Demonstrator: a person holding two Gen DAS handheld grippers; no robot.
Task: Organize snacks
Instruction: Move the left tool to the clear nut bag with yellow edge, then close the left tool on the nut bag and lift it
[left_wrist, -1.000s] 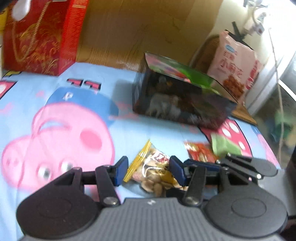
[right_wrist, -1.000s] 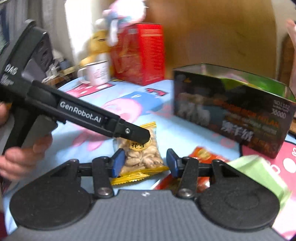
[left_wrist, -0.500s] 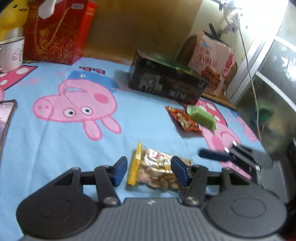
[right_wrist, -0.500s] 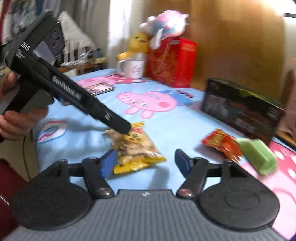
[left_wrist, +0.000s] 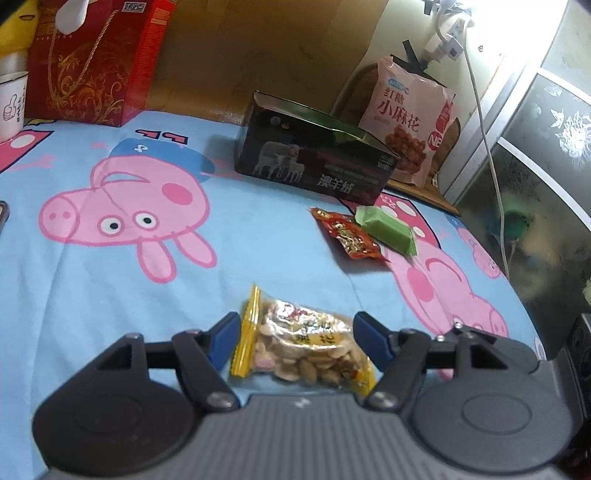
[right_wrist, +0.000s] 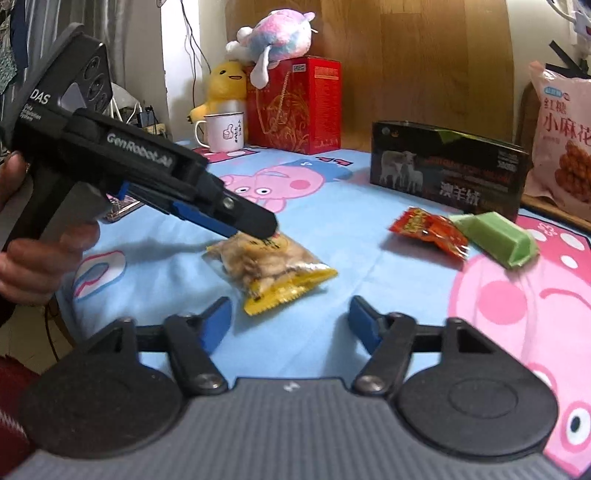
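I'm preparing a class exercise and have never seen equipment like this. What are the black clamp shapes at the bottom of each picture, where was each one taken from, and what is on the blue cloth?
They are hand-held two-finger grippers, one per hand, each carrying a camera looking along its fingers. The left gripper is open around a peanut packet lying on the cartoon-pig cloth; whether it touches the packet is unclear. The right gripper is open and empty; its view shows the left tool from the side. Farther back lie a red snack packet, a green wrapped bar and a dark box.
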